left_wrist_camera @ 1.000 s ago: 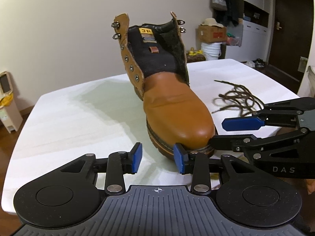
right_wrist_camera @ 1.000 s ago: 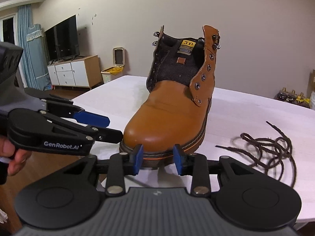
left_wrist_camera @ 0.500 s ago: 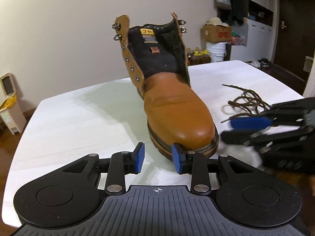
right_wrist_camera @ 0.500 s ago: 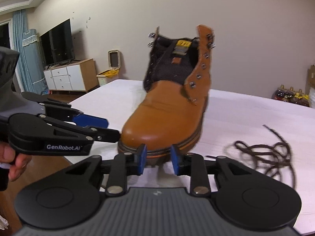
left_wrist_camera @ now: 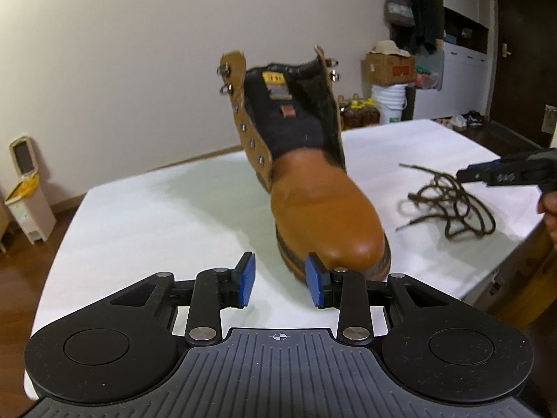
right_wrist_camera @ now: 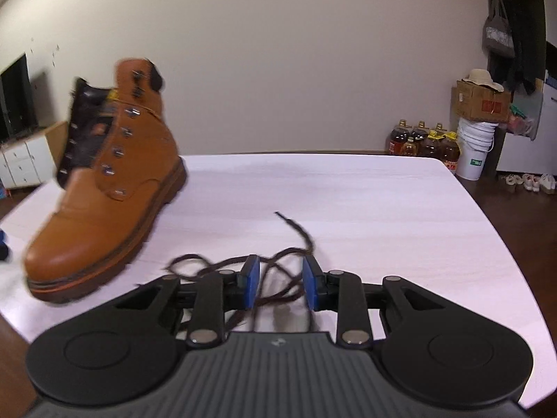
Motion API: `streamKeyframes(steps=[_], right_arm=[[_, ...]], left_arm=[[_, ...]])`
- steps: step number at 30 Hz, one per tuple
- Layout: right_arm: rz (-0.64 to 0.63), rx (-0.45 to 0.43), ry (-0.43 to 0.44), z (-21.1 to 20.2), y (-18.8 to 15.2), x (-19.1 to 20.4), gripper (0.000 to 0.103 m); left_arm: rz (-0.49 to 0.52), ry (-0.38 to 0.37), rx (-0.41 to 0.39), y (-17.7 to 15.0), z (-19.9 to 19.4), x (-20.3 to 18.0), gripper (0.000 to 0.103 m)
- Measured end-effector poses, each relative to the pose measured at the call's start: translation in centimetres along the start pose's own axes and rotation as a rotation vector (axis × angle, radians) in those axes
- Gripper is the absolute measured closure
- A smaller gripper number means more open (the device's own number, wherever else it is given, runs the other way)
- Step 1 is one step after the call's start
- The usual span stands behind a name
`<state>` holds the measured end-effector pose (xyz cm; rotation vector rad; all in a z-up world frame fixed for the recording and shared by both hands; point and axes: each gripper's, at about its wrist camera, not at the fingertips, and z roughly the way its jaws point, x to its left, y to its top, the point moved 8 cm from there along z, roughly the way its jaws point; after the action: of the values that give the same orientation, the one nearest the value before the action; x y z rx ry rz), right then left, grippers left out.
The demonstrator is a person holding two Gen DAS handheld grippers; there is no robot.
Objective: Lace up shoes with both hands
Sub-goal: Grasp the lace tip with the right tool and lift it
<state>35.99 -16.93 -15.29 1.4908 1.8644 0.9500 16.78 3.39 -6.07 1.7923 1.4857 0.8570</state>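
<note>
You are holding the left gripper (left_wrist_camera: pixel 278 280) low at the near edge of the white table (left_wrist_camera: pixel 156 216), its jaws standing apart with nothing between the blue pads (left_wrist_camera: pixel 248 279). The tan boot (left_wrist_camera: pixel 313 191) is standing upright on the table directly ahead, toe toward you, with the toe cap just beyond the right-hand pad. The boot is unlaced: its tongue is exposed and its eyelets are empty.

You are holding the right gripper (right_wrist_camera: pixel 280 287) over the dark brown lace (right_wrist_camera: pixel 278 271), which is lying in a loose tangle on the table to the right of the boot, well apart from it. The jaws are standing apart and gripping nothing; strands of the lace are showing in the gap between the pads. Whether the pads are touching the lace cannot be determined.
</note>
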Motion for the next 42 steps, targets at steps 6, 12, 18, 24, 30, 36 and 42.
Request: streamKeyframes(steps=[6,12,18,24,30,36,42], right_arm=[[0.014,0.047,0.008,4.8,1.4,-1.4,0.076],[-0.049,0.184,0.040,6.9,2.6,-0.4,0.083],[-0.094,0.351,0.069,7.2,3.1,0.7,0.102],[-0.068,0.468,0.137,5.7,3.6,2.3,0.101],[-0.086,0.504,0.202,3.5,6.3,4.3,0.101],[-0.049,0.509,0.231,2.9,9.0,4.0,0.101],[0.008,0.516,0.220,3.0,9.7,3.6,0.101]], left_arm=[[-0.015,-0.068,0.012,3.1,2.2,0.8,0.068],[-0.020,-0.108,0.188,4.9,3.8,1.2,0.068],[0.006,-0.122,0.307,9.3,2.0,0.7,0.068],[0.032,-0.136,0.426,13.7,0.1,0.3,0.068],[0.150,-0.077,0.432,17.4,-1.9,0.7,0.068],[0.300,0.001,0.403,23.1,-5.5,3.2,0.066],[0.564,0.072,0.305,29.4,-7.6,5.6,0.066]])
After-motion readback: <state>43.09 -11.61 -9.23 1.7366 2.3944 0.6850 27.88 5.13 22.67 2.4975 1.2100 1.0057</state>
